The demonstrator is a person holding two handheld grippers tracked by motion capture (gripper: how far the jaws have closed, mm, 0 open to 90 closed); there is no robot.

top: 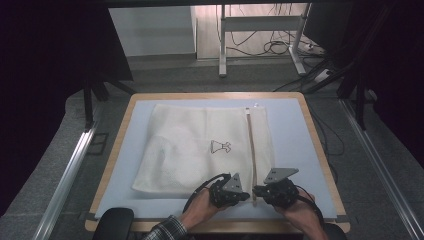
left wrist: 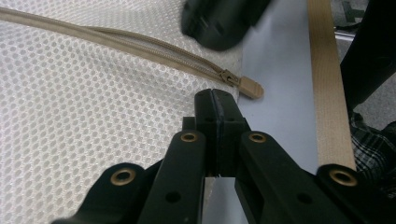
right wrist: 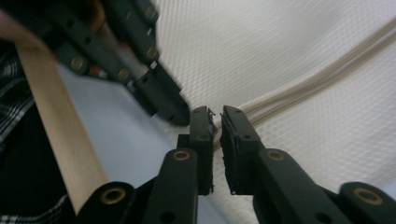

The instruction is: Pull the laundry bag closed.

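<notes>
Nearest the high camera, two forearms come in from the bottom edge, the left in a plaid sleeve [top: 162, 231], each hand holding a black gripper at the near edge of the table.

At the left, the left gripper [top: 243, 196] points rightward toward the near end of the zipper. Seen along its own jaws, they stand pressed together with no gap between them; whether they pinch the edge of the mesh is hard to tell, since the tips hide that spot. Just beyond those tips lies the tan zipper pull [left wrist: 245, 85], its end resting over the bag's edge on the blue-grey mat [left wrist: 280, 93].

In the middle lies the white mesh laundry bag [top: 200, 147], flat on the mat, with a small dark printed figure [top: 220, 146] near its centre. Its tan zipper [top: 251, 150] runs from the far edge to the near edge along the bag's right part.

At the right, the right gripper [top: 257, 190] faces the left one, tips nearly meeting over the zipper's near end. Its jaws stand a narrow slit apart, straddling the zipper tape [right wrist: 299, 88], which runs away toward the upper right of its view. A wooden table rim [top: 320, 150] borders the mat.
</notes>
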